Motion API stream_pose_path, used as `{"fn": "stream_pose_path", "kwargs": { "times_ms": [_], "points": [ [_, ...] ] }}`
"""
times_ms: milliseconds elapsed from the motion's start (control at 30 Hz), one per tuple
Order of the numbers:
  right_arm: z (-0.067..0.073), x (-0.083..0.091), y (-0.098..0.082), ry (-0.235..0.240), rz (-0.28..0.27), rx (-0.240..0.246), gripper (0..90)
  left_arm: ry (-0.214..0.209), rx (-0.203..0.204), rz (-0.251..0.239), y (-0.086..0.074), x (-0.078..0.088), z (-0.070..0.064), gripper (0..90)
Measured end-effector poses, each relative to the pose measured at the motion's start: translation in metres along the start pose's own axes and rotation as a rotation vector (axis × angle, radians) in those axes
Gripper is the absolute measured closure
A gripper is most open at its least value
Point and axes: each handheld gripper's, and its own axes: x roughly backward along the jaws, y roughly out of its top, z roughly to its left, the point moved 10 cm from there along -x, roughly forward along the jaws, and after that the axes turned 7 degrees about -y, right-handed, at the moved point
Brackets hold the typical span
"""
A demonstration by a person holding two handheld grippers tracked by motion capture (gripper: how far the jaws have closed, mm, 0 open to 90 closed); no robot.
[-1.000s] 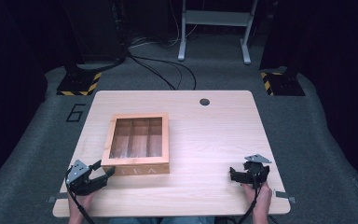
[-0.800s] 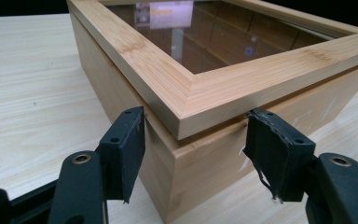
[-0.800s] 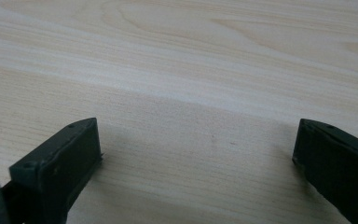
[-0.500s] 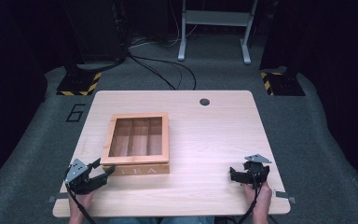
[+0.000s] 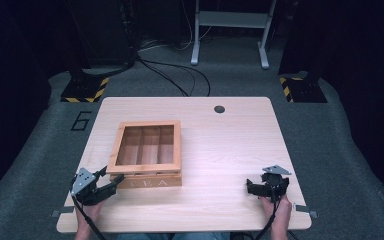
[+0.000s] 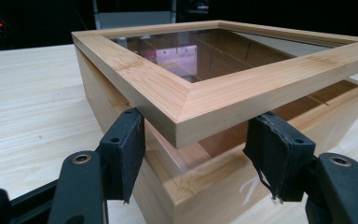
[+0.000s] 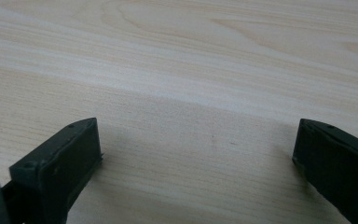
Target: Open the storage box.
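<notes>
Both pairs of jaws stood open, unmoved over the last second. The left gripper (image 5: 111, 177) straddled the near left corner of the wooden box (image 5: 150, 183), whose lid (image 6: 214, 100) sat slightly ajar. The right gripper (image 5: 249, 188) idled over bare counter (image 5: 220, 150). Opening looked barely begun.

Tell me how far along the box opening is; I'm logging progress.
Done: the glass-paned wooden lid is lifted slightly off the wooden tea box. In hand: the left gripper straddles the lid's corner. Left: swinging it fully open; the right gripper rests open on the table.
</notes>
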Motion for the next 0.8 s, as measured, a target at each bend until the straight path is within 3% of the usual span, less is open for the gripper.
{"fn": "stream_pose_path", "kwargs": {
  "times_ms": [133, 567, 800],
  "points": [
    [0.000, 0.000, 0.000, -0.001, 0.000, 0.001, 0.5, 0.012, 0.003, -0.018, 0.005, -0.001, 0.002, 37.6],
    [0.000, 0.000, 0.000, 0.000, 0.001, 0.000, 0.6, 0.043, -0.007, -0.007, 0.011, -0.003, 0.007, 37.8],
    [0.000, 0.000, 0.000, 0.001, 0.001, -0.002, 0.6, 0.080, -0.049, -0.016, 0.020, -0.003, 0.010, 39.7]
  ]
}}
